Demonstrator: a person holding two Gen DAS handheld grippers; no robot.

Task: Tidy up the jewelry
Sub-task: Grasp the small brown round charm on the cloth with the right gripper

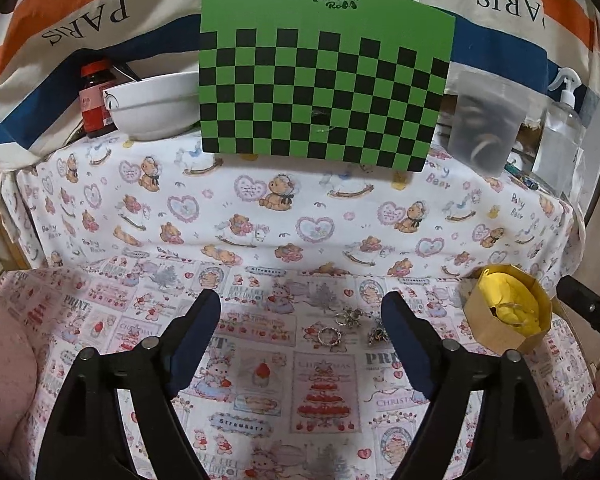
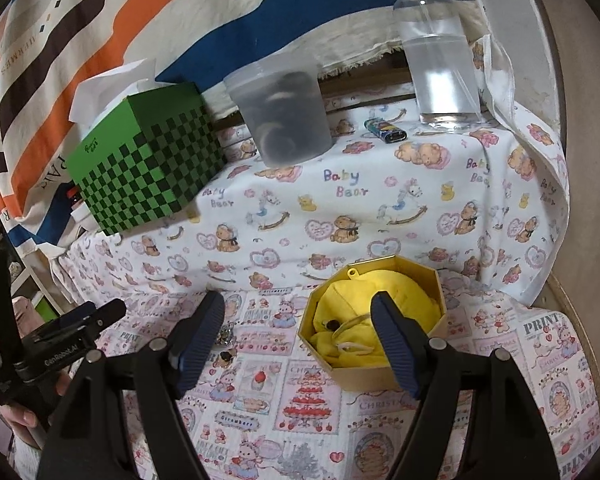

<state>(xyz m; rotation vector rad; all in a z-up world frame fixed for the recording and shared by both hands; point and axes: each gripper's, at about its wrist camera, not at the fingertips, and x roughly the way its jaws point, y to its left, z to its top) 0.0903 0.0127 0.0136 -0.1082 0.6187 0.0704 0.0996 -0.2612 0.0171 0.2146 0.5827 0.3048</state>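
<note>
Several small rings and trinkets (image 1: 350,326) lie on the patterned cloth, just ahead of my left gripper (image 1: 302,312), which is open and empty above them. A gold octagonal box (image 1: 506,314) lined with yellow cloth stands to their right with a ring or two inside. In the right wrist view the box (image 2: 374,320) sits between and just behind my fingertips; my right gripper (image 2: 298,312) is open and empty. Some jewelry (image 2: 226,340) peeks out beside its left finger. The left gripper (image 2: 80,322) shows at the far left.
A green checkered tissue box (image 1: 324,84), a white bowl (image 1: 152,106), a red-capped jar (image 1: 96,98), a frosted plastic container (image 2: 280,114), a lighter (image 2: 386,130) and a clear spray bottle (image 2: 436,52) stand at the back of the table.
</note>
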